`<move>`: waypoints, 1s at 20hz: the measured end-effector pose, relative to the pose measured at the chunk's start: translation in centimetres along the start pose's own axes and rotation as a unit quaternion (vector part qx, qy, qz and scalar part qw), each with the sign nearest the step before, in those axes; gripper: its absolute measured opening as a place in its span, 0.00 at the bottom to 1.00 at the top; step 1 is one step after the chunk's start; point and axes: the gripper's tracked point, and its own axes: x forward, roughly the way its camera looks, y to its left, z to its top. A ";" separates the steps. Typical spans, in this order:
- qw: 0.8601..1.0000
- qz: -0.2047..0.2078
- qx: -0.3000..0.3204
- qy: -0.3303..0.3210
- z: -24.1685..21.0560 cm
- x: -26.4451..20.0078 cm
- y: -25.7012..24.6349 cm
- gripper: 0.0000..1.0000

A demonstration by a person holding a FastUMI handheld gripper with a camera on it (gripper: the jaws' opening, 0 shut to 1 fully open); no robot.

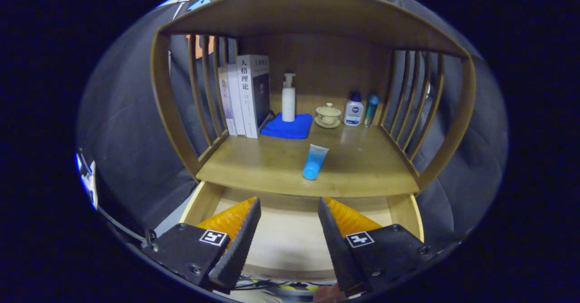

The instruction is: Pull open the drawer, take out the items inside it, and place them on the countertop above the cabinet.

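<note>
The wooden cabinet's drawer point(201, 202) stands pulled out below the countertop point(362, 167), and the pale floor of it that shows between the fingers is bare. My gripper point(289, 203) hangs open above the drawer, with nothing between its fingers. A blue tube point(314, 161) lies on the countertop just beyond the fingertips, its cap end toward me.
At the back of the countertop stand several books point(247, 95), a white pump bottle point(288, 98) on a blue cloth point(287, 127), a lidded cup on a saucer point(328, 114), a white bottle point(353, 109) and a slim teal bottle point(370, 109). Slatted sides point(414, 108) and a top shelf point(308, 13) enclose it.
</note>
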 end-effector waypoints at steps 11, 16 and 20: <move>0.989 0.008 -0.017 -0.145 -5.7 -6.9 1.0 1.00; 0.987 0.005 -0.009 -0.161 -10.7 -6.7 1.1 1.00; 0.985 0.006 0.003 -0.172 -14.7 -6.1 1.1 1.00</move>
